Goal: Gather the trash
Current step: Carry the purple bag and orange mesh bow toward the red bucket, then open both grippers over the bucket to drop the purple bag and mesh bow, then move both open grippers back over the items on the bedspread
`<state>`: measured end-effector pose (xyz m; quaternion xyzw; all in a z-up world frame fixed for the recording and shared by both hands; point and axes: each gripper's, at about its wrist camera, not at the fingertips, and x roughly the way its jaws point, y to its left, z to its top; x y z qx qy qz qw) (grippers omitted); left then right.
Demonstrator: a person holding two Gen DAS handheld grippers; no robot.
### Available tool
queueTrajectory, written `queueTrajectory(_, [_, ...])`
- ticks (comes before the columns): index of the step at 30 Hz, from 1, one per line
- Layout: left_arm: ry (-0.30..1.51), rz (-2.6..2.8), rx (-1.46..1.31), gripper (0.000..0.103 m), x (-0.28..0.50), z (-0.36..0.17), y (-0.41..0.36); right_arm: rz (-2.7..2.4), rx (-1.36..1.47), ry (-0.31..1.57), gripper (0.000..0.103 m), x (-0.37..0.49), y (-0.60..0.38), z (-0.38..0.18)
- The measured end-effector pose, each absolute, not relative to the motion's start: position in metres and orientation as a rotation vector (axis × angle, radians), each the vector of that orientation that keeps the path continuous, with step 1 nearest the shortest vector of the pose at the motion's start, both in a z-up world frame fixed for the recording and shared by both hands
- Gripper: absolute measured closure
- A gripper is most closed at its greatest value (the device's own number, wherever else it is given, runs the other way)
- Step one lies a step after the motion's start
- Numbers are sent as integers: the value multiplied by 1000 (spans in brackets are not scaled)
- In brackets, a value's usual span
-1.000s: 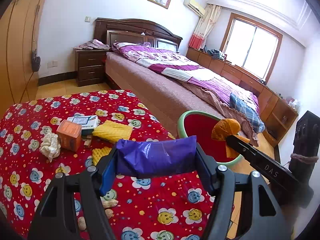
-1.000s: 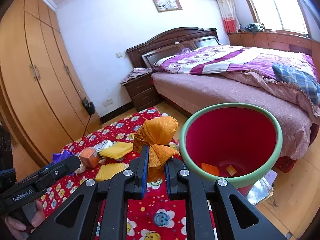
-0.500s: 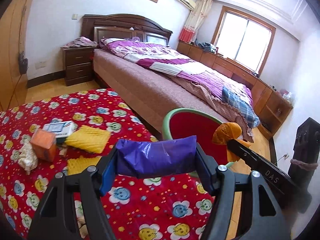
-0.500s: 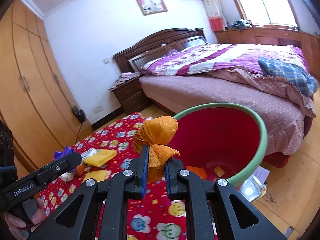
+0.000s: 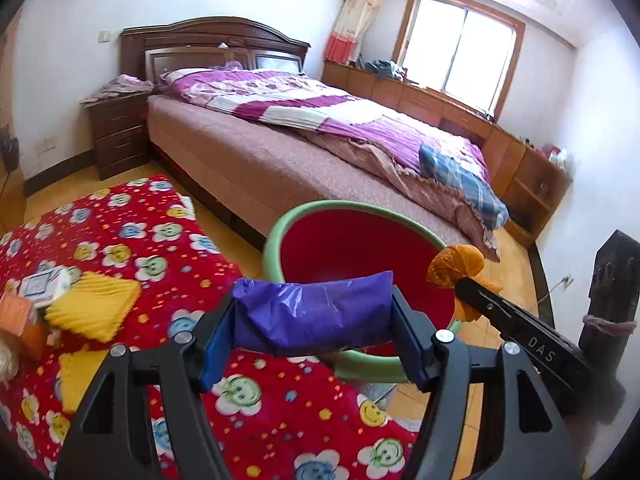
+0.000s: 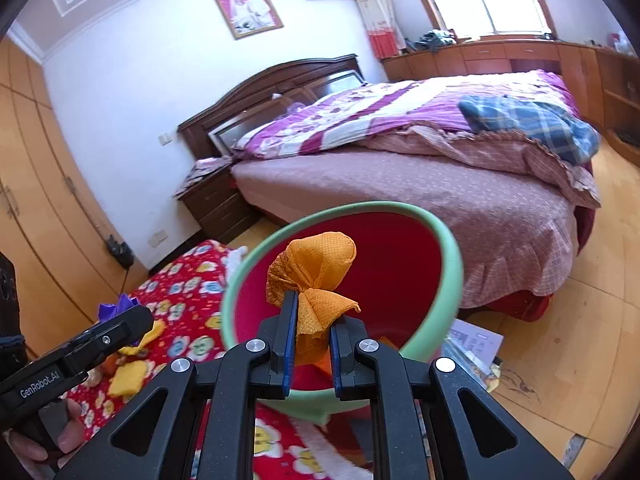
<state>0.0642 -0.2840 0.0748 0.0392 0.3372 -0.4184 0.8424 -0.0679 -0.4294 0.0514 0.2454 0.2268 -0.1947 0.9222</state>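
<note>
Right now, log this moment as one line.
left gripper: holds purple bag | right gripper: holds orange cloth | both at red bin

Both wrist views face the nearby bin (image 5: 276, 240) and bed (image 6: 400, 184).

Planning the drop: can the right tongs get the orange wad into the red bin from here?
Probably yes. The right tongs hold the orange wad right at the red bin, whose mouth is open and uncovered; the left tongs sit off to the side.
</note>
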Motion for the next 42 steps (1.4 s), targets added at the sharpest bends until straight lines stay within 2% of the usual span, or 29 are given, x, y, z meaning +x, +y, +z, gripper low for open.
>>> queueTrajectory(17, [818,-876,216,33,84,26,-356,-473,537,502,88,-72,-462,26])
queueTrajectory(21, [807,-814,254,23,85,19,-359,-469,546,511,88,-70,-464,21])
queueTrajectory(30, [803,-837,249,22,81,25,-353,-453,549,531,87,-64,-467,16])
queueTrajectory(42, [845,-832,149,22,77,44,-319,-445,564,521,71,-67,-459,20])
